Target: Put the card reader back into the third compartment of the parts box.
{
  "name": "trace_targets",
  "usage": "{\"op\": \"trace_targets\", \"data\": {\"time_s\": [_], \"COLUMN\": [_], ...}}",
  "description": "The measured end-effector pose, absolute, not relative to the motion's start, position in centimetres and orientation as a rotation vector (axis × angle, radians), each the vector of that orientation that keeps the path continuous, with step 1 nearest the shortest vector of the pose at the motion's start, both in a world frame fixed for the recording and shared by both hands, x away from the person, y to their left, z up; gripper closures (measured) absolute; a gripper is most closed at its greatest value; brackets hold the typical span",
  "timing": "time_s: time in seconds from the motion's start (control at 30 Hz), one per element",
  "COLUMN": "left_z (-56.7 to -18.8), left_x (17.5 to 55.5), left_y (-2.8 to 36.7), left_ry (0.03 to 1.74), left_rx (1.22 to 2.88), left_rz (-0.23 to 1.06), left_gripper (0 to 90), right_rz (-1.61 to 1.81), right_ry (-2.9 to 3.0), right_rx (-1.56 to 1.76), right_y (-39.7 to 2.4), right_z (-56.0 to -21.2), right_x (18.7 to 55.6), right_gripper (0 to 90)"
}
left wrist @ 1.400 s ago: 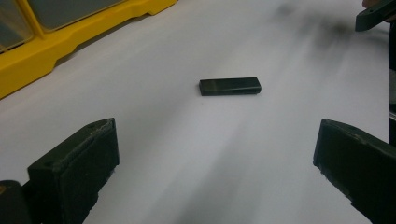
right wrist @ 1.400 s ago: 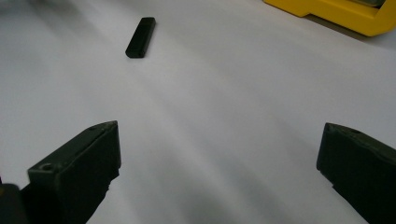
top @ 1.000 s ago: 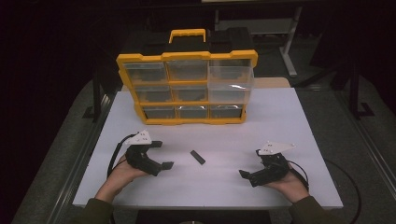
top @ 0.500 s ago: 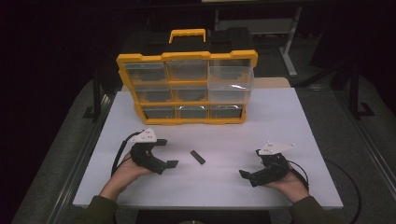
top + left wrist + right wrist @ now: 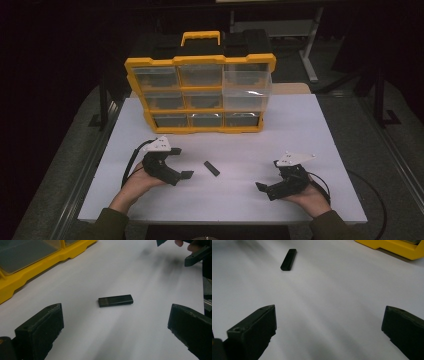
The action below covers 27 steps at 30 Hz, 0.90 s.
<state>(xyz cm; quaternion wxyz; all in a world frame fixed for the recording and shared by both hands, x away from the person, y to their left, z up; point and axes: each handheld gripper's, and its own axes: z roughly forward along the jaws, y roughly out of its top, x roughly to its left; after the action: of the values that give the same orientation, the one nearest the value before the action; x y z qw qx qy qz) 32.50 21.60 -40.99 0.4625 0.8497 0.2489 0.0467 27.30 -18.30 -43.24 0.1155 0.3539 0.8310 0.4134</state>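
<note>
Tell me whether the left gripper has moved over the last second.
Yes. The left gripper has edged toward the small black bar on the white table, narrowing the gap; the bar itself lies where it was.

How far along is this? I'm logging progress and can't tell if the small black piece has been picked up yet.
Done: nothing visible yet. The black bar lies flat on the white table, ungripped. In hand: the left gripper, open, points at the bar, close to it. The right gripper is open and farther off. Left: grasping the bar; the yellow organizer stands closed behind, perhaps its destination.
</note>
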Motion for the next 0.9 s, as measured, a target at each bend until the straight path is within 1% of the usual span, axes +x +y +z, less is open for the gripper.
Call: {"op": "trace_targets", "data": {"time_s": [0.9], "left_z": [-40.5], "left_x": [33.1], "left_y": [19.5], "left_ry": [0.617], "left_rx": [2.069], "left_rz": [0.114], "left_gripper": [0.0], "right_rz": [1.211], "right_ry": [2.426], "right_rx": [1.033], "right_y": [-18.2], "right_z": [-43.1], "right_x": [27.2], "right_gripper": [0.0]}}
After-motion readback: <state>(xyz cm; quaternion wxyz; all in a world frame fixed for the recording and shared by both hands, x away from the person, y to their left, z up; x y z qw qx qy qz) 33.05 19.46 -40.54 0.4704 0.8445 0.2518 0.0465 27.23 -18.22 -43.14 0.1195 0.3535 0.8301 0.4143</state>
